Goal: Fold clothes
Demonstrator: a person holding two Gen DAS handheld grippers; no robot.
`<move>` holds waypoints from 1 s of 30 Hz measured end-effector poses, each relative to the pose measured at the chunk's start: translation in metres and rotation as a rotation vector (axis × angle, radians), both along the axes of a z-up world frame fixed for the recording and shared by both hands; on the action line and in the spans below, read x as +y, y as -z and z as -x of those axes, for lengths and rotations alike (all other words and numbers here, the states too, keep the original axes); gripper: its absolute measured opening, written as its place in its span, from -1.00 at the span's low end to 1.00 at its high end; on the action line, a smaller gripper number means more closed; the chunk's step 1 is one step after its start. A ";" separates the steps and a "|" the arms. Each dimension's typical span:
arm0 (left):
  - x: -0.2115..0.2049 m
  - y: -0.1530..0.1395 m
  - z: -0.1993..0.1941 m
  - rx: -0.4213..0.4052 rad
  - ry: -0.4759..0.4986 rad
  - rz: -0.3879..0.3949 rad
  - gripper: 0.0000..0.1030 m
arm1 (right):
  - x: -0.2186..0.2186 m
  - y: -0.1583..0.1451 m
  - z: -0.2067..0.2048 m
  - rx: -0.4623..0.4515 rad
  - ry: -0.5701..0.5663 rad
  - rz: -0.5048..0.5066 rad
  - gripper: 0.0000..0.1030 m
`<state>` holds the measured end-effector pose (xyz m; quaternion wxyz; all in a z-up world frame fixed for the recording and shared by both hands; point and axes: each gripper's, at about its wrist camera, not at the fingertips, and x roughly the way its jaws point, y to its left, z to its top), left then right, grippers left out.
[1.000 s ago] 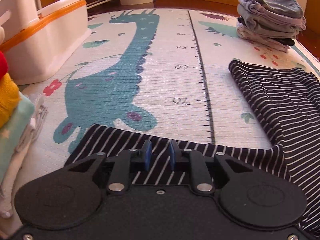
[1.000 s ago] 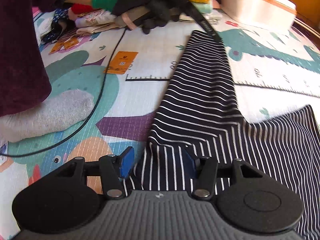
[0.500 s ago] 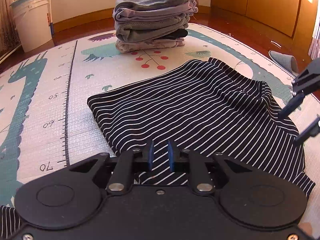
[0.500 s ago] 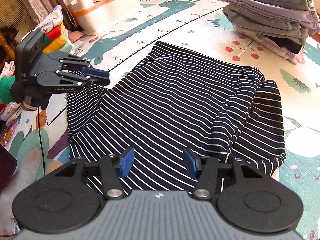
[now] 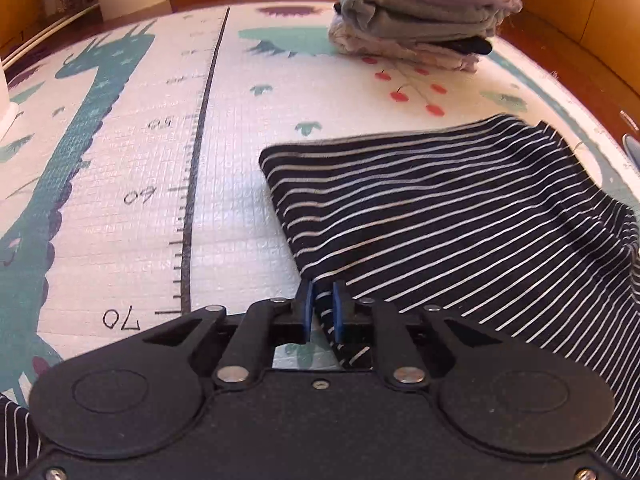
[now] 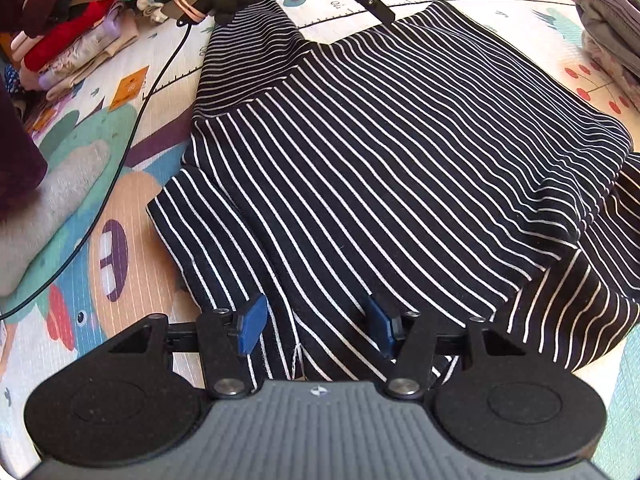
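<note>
A foam play mat [image 5: 120, 184] printed with a teal giraffe, a height ruler and red berries covers the floor, with brown wooden flooring and wood panelling beyond its far edge. Spread across the mat lies a navy garment with thin white stripes [image 6: 400, 140], one layer folded over another. A stack of folded grey and lilac clothes [image 5: 424, 8] sits near the mat's far end. The left gripper [image 5: 320, 312] has its blue pads clamped on the garment's corner. The right gripper [image 6: 316, 324] hovers over the near hem, fingers spread apart.
</note>
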<state>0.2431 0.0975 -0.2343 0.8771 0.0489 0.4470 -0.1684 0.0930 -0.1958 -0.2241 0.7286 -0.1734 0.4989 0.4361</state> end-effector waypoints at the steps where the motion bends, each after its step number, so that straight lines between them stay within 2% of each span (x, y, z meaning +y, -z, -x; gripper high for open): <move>1: 0.001 -0.001 0.000 0.000 -0.012 -0.005 -0.77 | -0.007 -0.005 -0.004 -0.005 0.029 -0.026 0.06; 3: -0.001 -0.009 0.008 -0.031 -0.018 -0.020 -0.77 | -0.029 -0.016 -0.019 -0.004 0.138 -0.087 0.06; 7: -0.020 -0.023 0.032 -0.078 0.064 -0.049 -0.77 | -0.094 -0.031 -0.059 -0.012 0.488 -0.230 0.05; 10: -0.037 -0.025 0.048 -0.060 0.122 -0.023 -0.77 | -0.148 -0.022 -0.083 0.018 0.782 -0.308 0.05; 13: -0.053 -0.021 0.063 -0.033 0.171 -0.011 -0.77 | -0.187 -0.007 -0.103 0.054 0.968 -0.367 0.05; 16: -0.064 -0.015 0.074 -0.014 0.209 -0.013 -0.77 | -0.196 0.004 -0.127 0.058 0.998 -0.350 0.05; 21: -0.074 -0.015 0.094 -0.005 0.276 0.016 -0.77 | -0.174 0.015 -0.168 0.036 0.919 -0.235 0.05; 25: -0.081 -0.011 0.105 0.007 0.322 -0.009 -0.62 | -0.164 0.016 -0.184 0.000 0.875 -0.216 0.05; 27: -0.082 -0.008 0.108 0.014 0.327 -0.027 -0.48 | -0.159 0.016 -0.190 -0.012 0.851 -0.218 0.05; 30: -0.079 -0.007 0.109 0.028 0.313 -0.017 -0.46 | -0.150 0.018 -0.194 -0.013 0.816 -0.217 0.05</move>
